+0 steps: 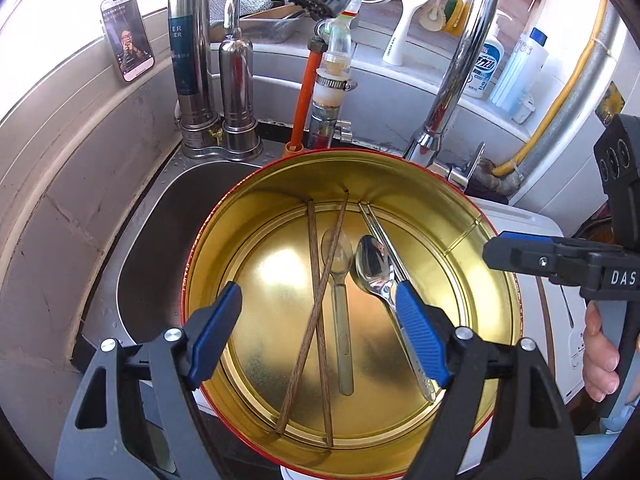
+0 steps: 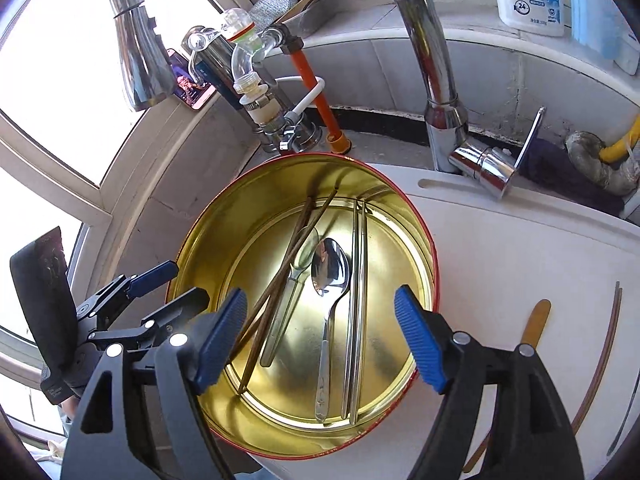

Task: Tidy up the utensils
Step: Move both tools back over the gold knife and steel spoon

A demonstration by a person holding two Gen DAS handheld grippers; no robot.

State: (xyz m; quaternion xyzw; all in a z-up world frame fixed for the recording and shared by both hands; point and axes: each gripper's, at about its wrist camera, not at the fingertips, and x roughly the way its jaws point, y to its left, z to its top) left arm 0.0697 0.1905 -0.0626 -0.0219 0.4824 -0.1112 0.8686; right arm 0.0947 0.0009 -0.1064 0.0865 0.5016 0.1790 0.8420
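Black grippers (image 1: 318, 336), ribbed blue jaws, silver screws

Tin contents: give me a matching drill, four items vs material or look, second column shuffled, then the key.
Items, all in the tin:
1. crossed chopsticks
2. parallel chopsticks
3. left spoon
4. right spoon

Looks:
A. clear plastic
B. mirror-shiny metal bowl
C. brown wood
D. slim steel rods

Pairs: 1-C, 2-D, 3-A, 4-B
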